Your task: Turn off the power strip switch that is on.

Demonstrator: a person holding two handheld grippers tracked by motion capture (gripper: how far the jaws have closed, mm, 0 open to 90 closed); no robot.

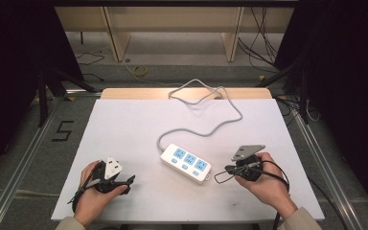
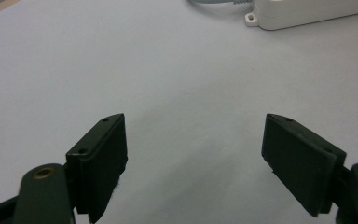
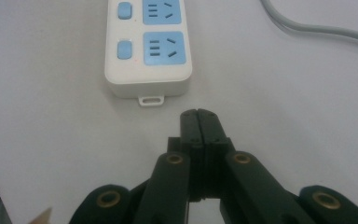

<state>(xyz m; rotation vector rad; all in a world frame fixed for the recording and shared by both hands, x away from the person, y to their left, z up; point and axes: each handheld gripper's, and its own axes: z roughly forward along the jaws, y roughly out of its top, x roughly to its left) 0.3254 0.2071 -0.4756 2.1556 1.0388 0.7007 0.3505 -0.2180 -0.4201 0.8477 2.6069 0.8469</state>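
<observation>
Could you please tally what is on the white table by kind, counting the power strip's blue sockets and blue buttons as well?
Power strip: 1
Blue sockets: 3
Blue buttons: 3
Grey cable: 1
Hand-held grippers: 2, left gripper open, right gripper shut
Total: 10

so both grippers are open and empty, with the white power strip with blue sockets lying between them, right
Not quite: only the left gripper is open and empty. The right gripper is shut on nothing, jaws pressed together in the right gripper view. The white power strip with blue sockets does lie between them.
</observation>
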